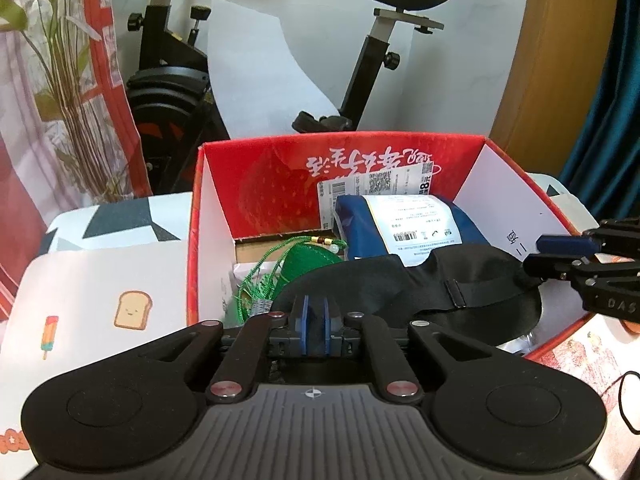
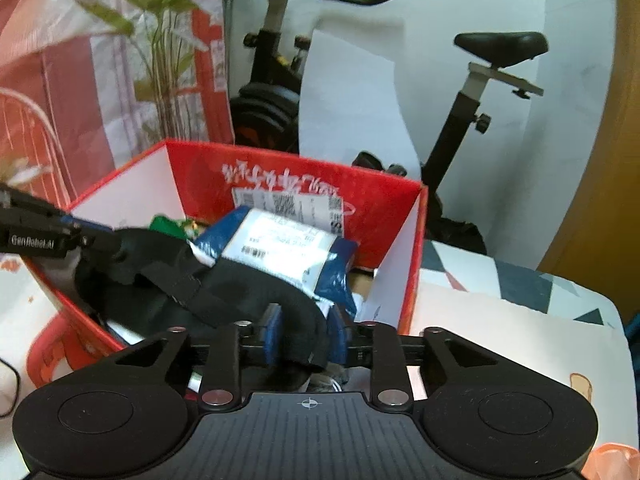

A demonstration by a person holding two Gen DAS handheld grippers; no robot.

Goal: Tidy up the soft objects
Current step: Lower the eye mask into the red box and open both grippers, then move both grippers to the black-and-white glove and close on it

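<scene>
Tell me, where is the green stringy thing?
The green string pouch lies inside the red box, at its left in the left wrist view. It sits beside the blue parcel, partly under the black sleep mask.

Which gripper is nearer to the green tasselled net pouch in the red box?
Left. The left gripper pinches the black eye mask right beside the green pouch. The right gripper grips the mask's opposite end, farther away across the red box.
</scene>
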